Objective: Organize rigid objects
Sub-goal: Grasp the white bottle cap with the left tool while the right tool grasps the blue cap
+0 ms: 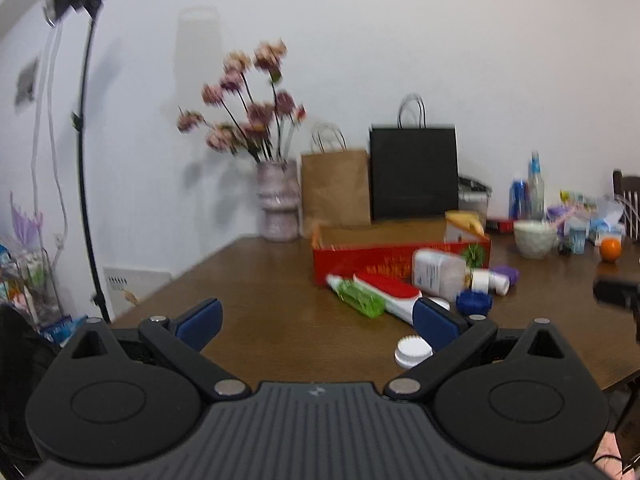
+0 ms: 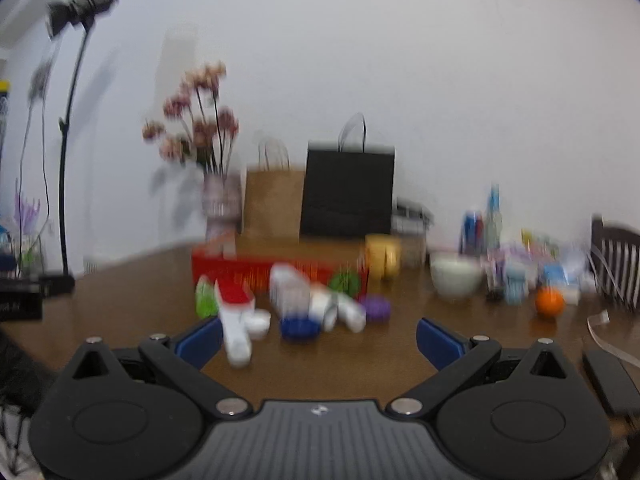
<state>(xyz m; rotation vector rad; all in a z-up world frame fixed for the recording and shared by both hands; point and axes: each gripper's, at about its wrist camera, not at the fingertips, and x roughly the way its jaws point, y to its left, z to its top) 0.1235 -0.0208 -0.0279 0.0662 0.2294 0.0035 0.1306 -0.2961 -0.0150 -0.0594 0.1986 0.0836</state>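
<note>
Both the left gripper [image 1: 318,322] and right gripper [image 2: 318,338] hang released and hold nothing above the wooden counter [image 1: 260,292]. A brush [image 1: 394,294], white bottle [image 1: 440,272], blue cap [image 1: 474,302] and white lid [image 1: 413,351] lie clustered before the red box [image 1: 360,258].

Even, soft indoor light; the flowers [image 1: 248,96] throw faint grey shadows on the wall [image 1: 400,40] to their left. Motion blur is mild in the left wrist view, heavy in the right, smearing the flowers [image 2: 192,116]. Fisheye bending and dark corners frame both views
</note>
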